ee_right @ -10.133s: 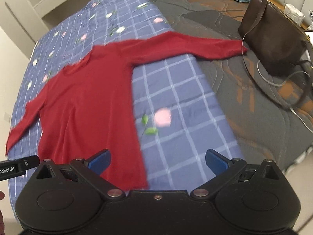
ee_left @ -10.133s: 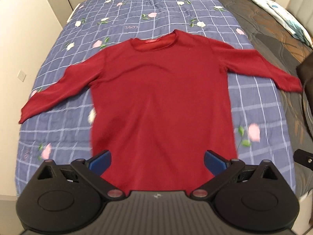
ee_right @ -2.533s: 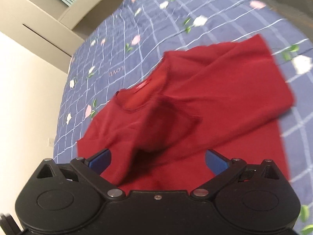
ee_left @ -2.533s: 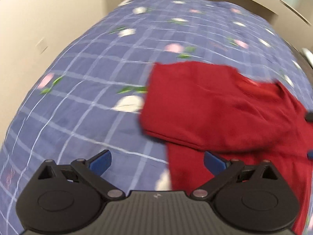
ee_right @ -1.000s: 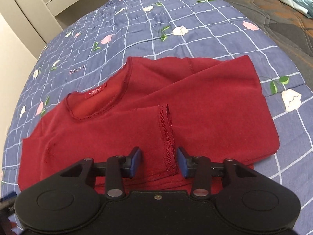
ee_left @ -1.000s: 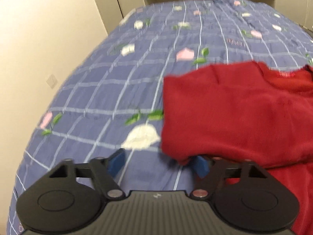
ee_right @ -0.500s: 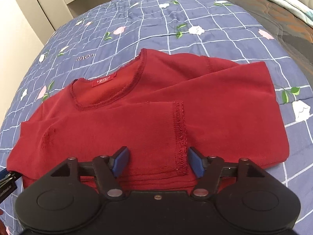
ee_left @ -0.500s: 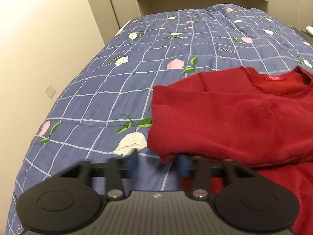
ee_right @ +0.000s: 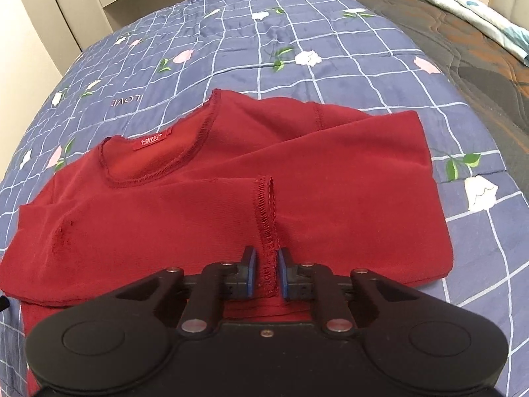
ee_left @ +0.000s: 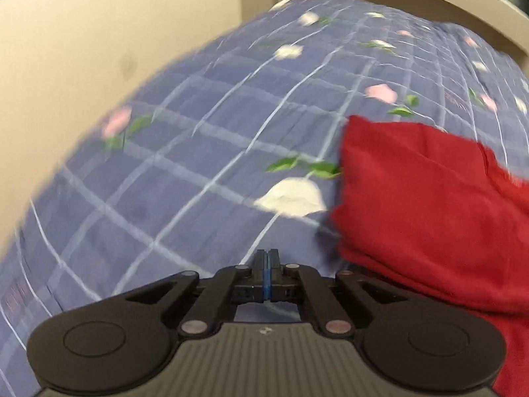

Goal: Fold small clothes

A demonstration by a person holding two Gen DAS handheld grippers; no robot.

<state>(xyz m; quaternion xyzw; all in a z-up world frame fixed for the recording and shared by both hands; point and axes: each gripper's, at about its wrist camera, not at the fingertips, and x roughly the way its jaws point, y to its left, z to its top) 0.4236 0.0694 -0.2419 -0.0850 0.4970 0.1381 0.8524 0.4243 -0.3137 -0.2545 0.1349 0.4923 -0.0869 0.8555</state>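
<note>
Both jaws just closed: left gripper (ee_left: pixel 268 258) empty, right gripper (ee_right: pixel 266 268) nipping shirt (ee_right: pixel 330 178) cuff; quilt (ee_right: pixel 231 49) reads "LOVE"

Both wrist cameras look steeply down, close, sharing the red shirt (ee_right: pixel 231 211)

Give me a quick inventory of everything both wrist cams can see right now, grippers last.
Long-sleeved top: one, dark red, on the blue quilt, both sleeves folded in across the chest.
Sleeve cuff: one showing, dark red with stitched edge, lying over the top's middle, its near end between the right gripper's pads.
Neck label: one, red, inside the collar.
Quilt: one, blue with white grid and flower print, covering the bed.
Dark bedspread: one, grey-brown, far right.
Pillow: one, white and teal, far right corner.
Cabinets: beige, behind the bed.
Left gripper: one, black with blue pads, shut on nothing, beside the top's folded edge.
Right gripper: one, black with blue pads, closed onto the cuff.
</note>
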